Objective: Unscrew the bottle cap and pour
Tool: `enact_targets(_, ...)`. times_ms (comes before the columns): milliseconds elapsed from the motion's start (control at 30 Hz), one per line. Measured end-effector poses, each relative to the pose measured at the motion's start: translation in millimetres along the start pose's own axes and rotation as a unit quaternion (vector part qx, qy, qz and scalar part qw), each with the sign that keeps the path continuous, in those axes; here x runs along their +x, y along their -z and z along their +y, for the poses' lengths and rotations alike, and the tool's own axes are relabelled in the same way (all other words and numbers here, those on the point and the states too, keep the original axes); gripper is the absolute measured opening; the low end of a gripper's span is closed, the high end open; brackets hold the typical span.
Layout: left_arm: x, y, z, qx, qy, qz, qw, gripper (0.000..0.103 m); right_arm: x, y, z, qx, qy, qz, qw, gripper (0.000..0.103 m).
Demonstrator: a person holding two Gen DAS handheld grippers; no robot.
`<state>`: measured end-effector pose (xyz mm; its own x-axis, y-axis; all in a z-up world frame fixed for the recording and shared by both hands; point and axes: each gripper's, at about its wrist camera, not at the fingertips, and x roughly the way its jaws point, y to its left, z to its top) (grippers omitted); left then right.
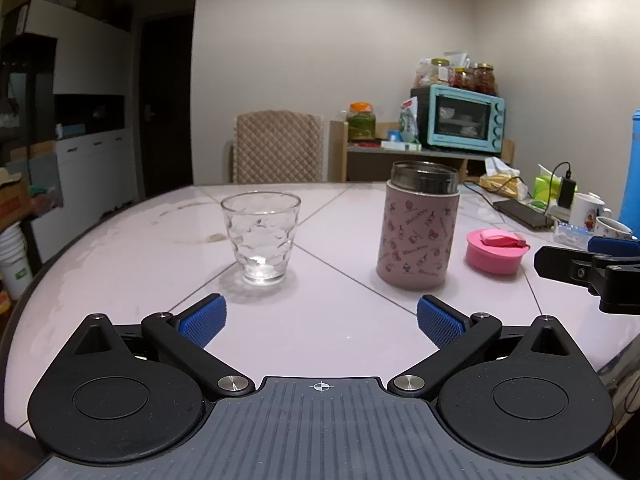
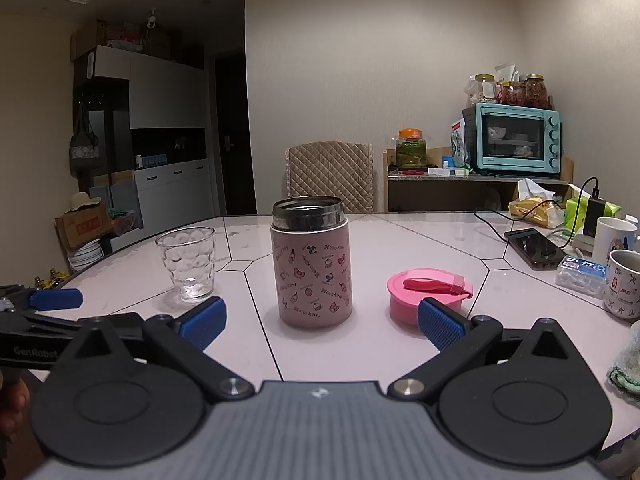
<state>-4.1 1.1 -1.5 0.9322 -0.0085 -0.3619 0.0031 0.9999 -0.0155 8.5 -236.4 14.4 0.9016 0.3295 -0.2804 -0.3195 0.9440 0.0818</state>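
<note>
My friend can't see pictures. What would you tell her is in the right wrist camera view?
A pink bottle stands open on a white table, its pink cap lying to its right and a clear glass to its left. The right hand-held gripper is open in front of the bottle, holding nothing, and the left hand-held gripper pokes in at the left edge.

The white tiled counter [image 2: 420, 240] carries all nearby items. Behind its far edge stands a beige quilted chair back [image 2: 329, 178]. Right of the chair, a wooden shelf [image 2: 476, 184] holds a turquoise toaster oven [image 2: 514, 142] and an orange-lidded jar of green contents [image 2: 411, 147]. Right of the chair, on the counter: a black phone [image 2: 532, 247] on a cable, and two printed white mugs [image 2: 614, 236].
</note>
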Motion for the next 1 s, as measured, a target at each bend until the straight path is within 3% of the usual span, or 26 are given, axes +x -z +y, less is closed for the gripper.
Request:
enact_targets(600, -7, 2, 9, 0.003, -0.001, -0.002, 1.0000, 0.103, 5, -7, 0, 0.002, -0.001, -0.002, 1.000, 0.103)
enact_targets(1000, 15, -13, 22, 0.011, 0.010, -0.001, 0.9999, 0.103, 12, -16, 2, 0.003, 0.002, -0.015, 1.000, 0.103)
